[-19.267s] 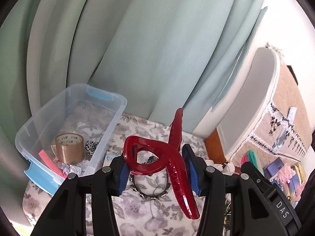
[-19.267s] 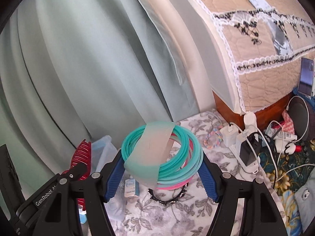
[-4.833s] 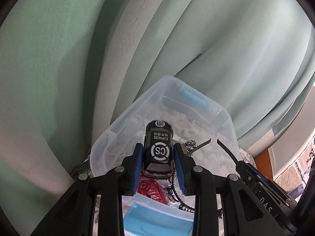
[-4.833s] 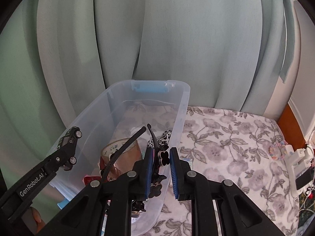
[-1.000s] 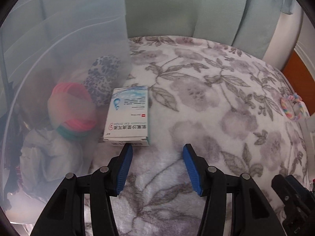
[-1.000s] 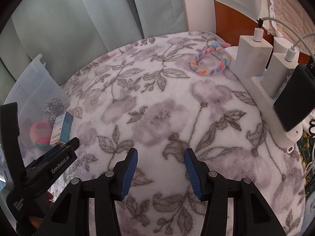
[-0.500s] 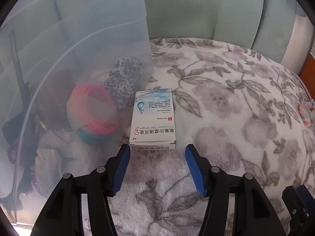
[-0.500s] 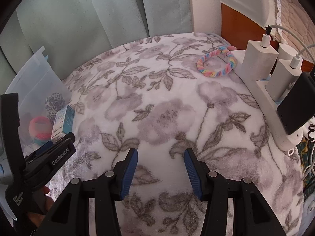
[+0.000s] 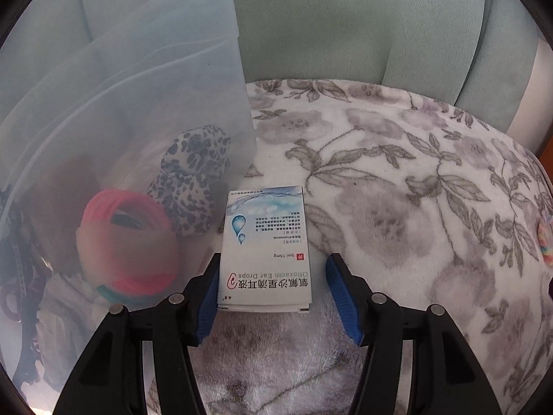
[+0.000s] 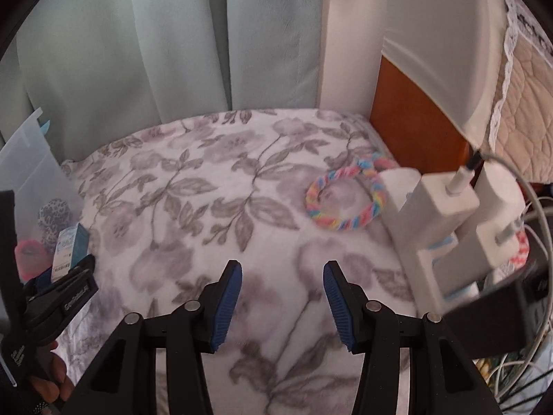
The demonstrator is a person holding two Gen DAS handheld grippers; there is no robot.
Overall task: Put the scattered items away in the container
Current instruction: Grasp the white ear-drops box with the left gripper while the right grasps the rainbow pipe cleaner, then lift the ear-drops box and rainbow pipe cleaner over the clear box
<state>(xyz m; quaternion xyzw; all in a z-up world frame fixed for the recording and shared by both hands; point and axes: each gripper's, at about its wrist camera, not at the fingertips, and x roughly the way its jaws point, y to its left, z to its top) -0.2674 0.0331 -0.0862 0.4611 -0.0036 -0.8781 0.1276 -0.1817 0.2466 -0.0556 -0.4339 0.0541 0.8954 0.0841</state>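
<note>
Blanket (image 10: 193,228), floral; curtain (image 10: 138,41), seemingly pale-green

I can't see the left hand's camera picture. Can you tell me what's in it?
The open left gripper straddles a white ear drops box lying on a flowered blanket, beside a clear plastic bin holding hair things.

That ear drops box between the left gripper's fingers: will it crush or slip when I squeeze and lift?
The ear drops box looks like thin printed card, so it probably dents under a hard squeeze. It lies flat on the plush floral blanket, so it should not roll. The left gripper straddles its near end only, unclamped; gripped there, the far end may droop.
</note>
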